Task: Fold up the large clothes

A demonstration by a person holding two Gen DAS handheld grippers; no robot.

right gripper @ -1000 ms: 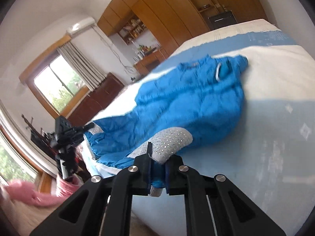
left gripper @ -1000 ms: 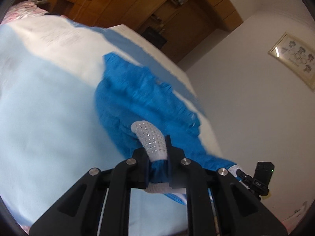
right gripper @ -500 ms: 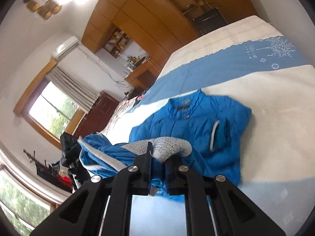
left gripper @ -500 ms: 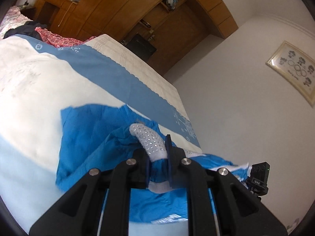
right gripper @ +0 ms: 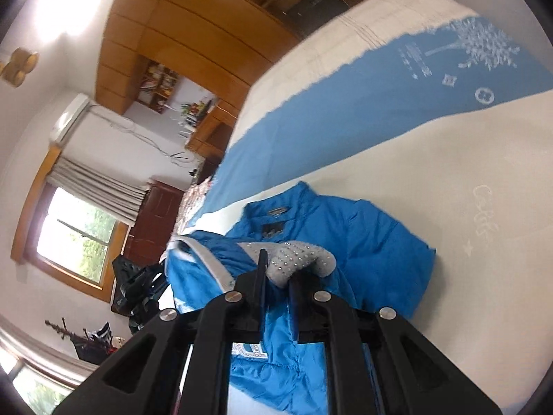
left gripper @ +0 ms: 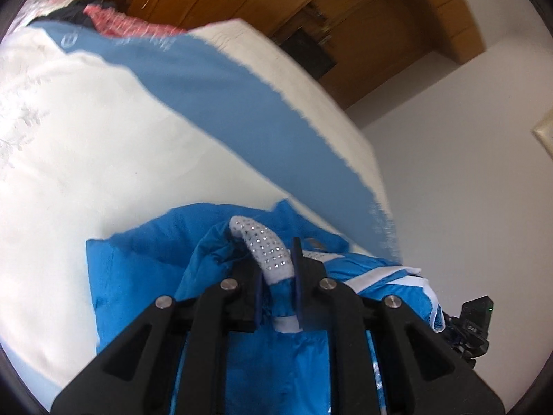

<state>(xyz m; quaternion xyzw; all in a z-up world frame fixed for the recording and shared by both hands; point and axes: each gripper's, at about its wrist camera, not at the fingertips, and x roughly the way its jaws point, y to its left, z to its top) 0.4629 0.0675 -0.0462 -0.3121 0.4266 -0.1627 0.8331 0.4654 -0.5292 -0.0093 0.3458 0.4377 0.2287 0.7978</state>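
Observation:
A bright blue padded jacket (left gripper: 138, 269) (right gripper: 366, 242) lies on the bed (left gripper: 86, 145) (right gripper: 484, 180), folded over on itself. My left gripper (left gripper: 276, 276) is shut on the jacket's hem, where a grey studded trim (left gripper: 262, 249) bulges out between the jaws. My right gripper (right gripper: 276, 280) is likewise shut on the hem, with the same grey studded trim (right gripper: 300, 259) pinched in it. Both hold the lifted edge above the jacket's collar (right gripper: 276, 212) and upper part. In the right wrist view the other gripper (right gripper: 138, 283) appears at the left, past the raised fabric.
The bed cover is white with a broad blue band (left gripper: 242, 103) (right gripper: 380, 86). Red and dark clothes (left gripper: 114, 20) lie at the bed's far corner. Wooden wardrobes (right gripper: 193, 27) stand behind, a window (right gripper: 76, 228) at left, a white wall (left gripper: 466, 173) beside the bed.
Both grippers have carried the jacket's hem across the bed toward its collar, so the jacket now lies doubled over and looks much shorter. The grips have stayed shut throughout.

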